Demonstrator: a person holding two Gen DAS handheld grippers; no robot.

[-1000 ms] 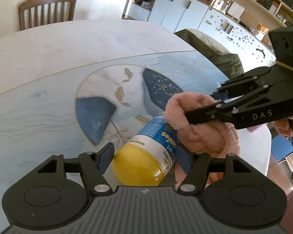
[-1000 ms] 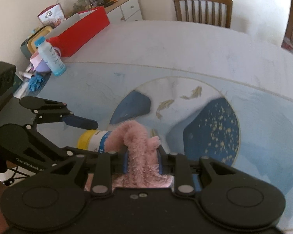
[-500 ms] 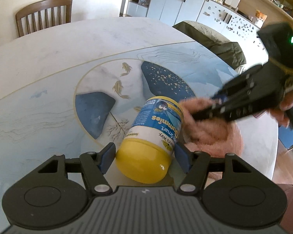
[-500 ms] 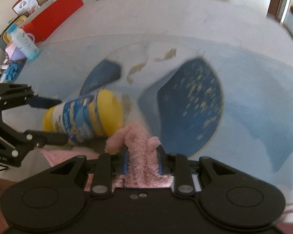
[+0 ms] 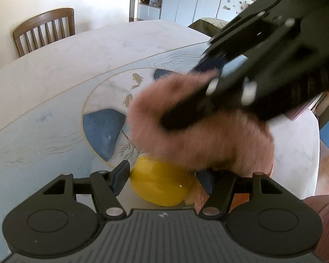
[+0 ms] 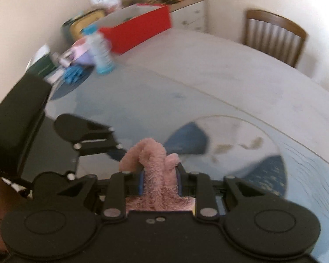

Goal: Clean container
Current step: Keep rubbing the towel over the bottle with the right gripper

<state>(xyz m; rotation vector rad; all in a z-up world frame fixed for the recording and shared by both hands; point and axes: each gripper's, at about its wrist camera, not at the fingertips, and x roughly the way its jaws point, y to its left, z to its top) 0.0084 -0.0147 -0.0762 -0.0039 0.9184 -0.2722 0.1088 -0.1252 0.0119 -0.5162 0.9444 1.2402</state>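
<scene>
In the left wrist view my left gripper (image 5: 162,176) is shut on a container with a yellow lid (image 5: 162,183); only the lid shows, its body is hidden under a fluffy pink cloth (image 5: 199,131). My right gripper (image 5: 186,109) reaches in from the upper right, blurred, pressing that cloth down over the container. In the right wrist view the right gripper (image 6: 159,180) is shut on the pink cloth (image 6: 155,164), which bunches up between its blue pads. The left gripper (image 6: 111,140) shows there at the left; the container is hidden.
The round table (image 5: 54,70) has a blue, fish-patterned mat (image 5: 43,131). A blue-capped bottle (image 6: 101,50), a red box (image 6: 140,30) and small clutter stand at the table's far left. A wooden chair (image 6: 274,37) stands beyond it. White cabinets (image 5: 190,2) line the wall.
My right gripper swept the pink cloth from beside the container up over its body, hiding the label. The right wrist view swung left and rolled. The left gripper kept its hold.
</scene>
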